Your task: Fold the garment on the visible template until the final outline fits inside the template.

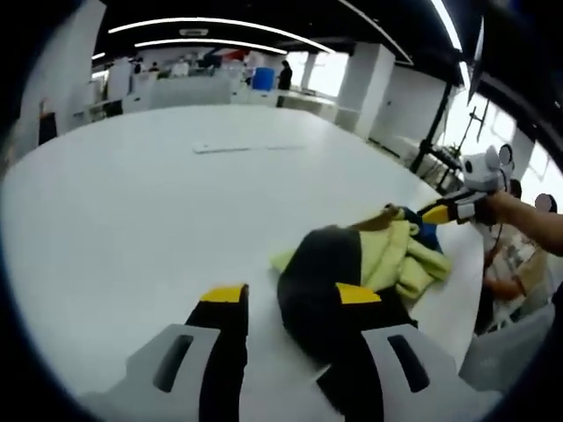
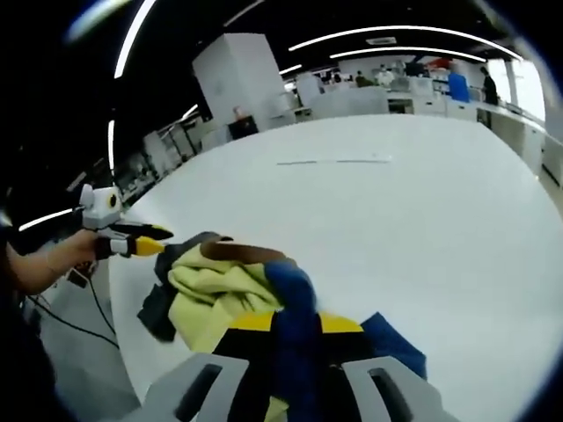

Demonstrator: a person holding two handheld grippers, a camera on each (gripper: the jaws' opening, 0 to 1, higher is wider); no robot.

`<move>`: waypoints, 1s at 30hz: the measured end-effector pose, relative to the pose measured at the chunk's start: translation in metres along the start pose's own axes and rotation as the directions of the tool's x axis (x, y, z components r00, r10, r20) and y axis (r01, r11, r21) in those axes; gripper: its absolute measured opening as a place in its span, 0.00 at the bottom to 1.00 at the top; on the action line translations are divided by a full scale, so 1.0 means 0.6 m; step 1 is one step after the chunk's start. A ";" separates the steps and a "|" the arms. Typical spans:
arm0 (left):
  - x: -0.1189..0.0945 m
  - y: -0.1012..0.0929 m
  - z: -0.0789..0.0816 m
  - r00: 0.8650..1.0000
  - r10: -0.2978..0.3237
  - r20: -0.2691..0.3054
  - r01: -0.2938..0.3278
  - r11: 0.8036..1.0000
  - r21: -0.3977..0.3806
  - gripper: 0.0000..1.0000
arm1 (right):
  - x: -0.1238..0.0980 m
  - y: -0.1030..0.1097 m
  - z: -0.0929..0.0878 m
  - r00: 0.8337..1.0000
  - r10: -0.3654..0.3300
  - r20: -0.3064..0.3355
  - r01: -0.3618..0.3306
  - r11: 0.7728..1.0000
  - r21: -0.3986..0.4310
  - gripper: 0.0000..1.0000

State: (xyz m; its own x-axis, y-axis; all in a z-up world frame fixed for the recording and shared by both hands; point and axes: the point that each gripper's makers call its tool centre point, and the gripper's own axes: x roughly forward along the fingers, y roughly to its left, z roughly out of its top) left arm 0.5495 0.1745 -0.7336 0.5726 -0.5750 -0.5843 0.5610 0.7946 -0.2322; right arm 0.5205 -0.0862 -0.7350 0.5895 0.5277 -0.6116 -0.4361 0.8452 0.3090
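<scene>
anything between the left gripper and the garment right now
Nothing visible does. In the left gripper view the left gripper sits right at the bunched garment, whose dark fold already overlaps one jaw, with only bare white table around. The right gripper is shut on the garment's blue part.

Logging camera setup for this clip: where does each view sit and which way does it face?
Left gripper view: rides the left tongs, faces across the white table over the garment; the right tongs show.
Right gripper view: rides the right tongs, which pinch the garment; the left tongs show.
Shared: garment, table.
</scene>
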 end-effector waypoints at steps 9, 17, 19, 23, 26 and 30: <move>0.021 -0.006 -0.032 0.997 -0.041 -0.063 0.038 0.999 -0.037 0.19 | 0.008 -0.006 -0.012 0.999 -0.013 -0.030 0.013 1.000 -0.002 0.00; 0.025 0.005 -0.037 0.998 0.006 -0.068 -0.005 1.000 0.007 0.00 | 0.007 -0.005 -0.014 0.999 -0.022 -0.026 0.022 1.000 0.021 0.00; 0.021 0.004 -0.040 0.997 -0.002 -0.072 0.002 1.000 -0.009 0.00 | 0.006 -0.004 -0.014 0.999 -0.023 -0.023 0.024 0.999 0.024 0.00; 0.013 0.003 -0.040 0.998 -0.005 -0.055 0.003 1.000 -0.023 0.00 | 0.003 0.000 -0.013 1.000 -0.024 -0.019 0.024 0.999 0.021 0.00; 0.009 0.004 -0.039 0.999 -0.002 -0.048 0.001 1.000 -0.026 0.00 | 0.000 0.000 -0.011 1.000 -0.025 -0.014 0.025 1.000 0.018 0.00; 0.005 0.005 -0.039 0.999 -0.003 -0.041 0.001 1.000 -0.029 0.00 | -0.002 0.001 -0.009 1.000 -0.022 -0.010 0.022 0.999 0.024 0.00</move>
State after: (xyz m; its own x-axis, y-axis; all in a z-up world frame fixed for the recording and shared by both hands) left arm 0.5386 0.1799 -0.7543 0.5462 -0.5686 -0.6151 0.5440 0.7992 -0.2557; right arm 0.5155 -0.0869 -0.7382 0.5921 0.5082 -0.6254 -0.4063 0.8585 0.3129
